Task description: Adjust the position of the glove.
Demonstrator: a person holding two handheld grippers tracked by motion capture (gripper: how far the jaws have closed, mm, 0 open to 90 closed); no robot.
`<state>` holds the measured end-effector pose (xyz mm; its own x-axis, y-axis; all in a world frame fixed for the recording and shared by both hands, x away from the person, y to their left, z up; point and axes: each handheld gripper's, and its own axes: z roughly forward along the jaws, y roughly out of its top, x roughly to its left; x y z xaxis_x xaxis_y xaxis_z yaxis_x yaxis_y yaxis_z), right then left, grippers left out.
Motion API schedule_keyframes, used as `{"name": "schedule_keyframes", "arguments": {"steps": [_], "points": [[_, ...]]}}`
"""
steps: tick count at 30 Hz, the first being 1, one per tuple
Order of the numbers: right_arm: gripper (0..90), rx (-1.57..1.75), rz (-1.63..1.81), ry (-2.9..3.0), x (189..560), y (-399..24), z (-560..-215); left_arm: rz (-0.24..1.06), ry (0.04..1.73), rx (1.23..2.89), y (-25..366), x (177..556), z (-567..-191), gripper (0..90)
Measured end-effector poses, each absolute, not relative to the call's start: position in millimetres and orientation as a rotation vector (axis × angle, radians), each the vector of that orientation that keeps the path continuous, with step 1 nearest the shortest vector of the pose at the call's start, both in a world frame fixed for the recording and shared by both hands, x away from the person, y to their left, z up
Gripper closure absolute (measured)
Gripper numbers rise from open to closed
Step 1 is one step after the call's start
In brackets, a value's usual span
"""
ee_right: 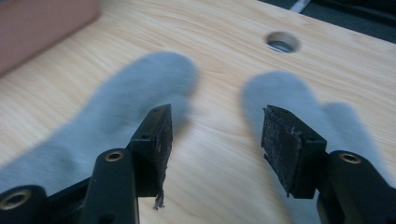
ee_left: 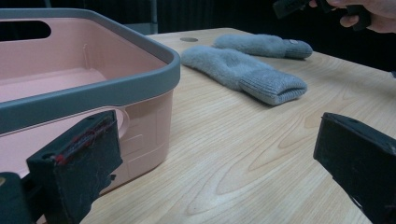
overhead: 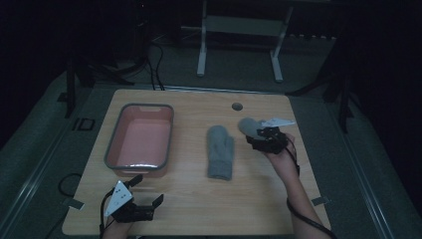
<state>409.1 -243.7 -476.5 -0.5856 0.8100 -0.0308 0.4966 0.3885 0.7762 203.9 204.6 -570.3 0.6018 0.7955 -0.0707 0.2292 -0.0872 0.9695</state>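
Beyond the left jaws, the counter (ee_left: 243, 154) is pale wood with visible grain and a smooth matt finish. The pink tub (ee_left: 140, 126) looks like smooth plastic with a matt grey rim. Both mittens (ee_left: 243, 70) are fuzzy grey knit, ribbed at the cuff.

Dim lab: wooden table (overhead: 199, 199), floor cables (overhead: 157, 69), metal stand (overhead: 239, 30).

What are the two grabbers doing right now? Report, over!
Left gripper open, idle by the pink bin. Right gripper open above the far mitten, holding nothing. Near mitten flat on the table. Nothing in the way.
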Motion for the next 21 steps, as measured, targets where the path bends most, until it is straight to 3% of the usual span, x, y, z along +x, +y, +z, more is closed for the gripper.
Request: {"name": "schedule_keyframes", "arguments": {"steps": [9,21], "points": [[48.0,1.110,0.950,2.246,436.3,-294.8,-494.1,0.587,0.868,1.638,203.9,205.2,-571.2,1.2],[50.4,1.109,0.874,2.312,467.4,-300.9,-529.1,0.589,0.866,1.641,204.5,204.8,-571.2,1.2]]}}
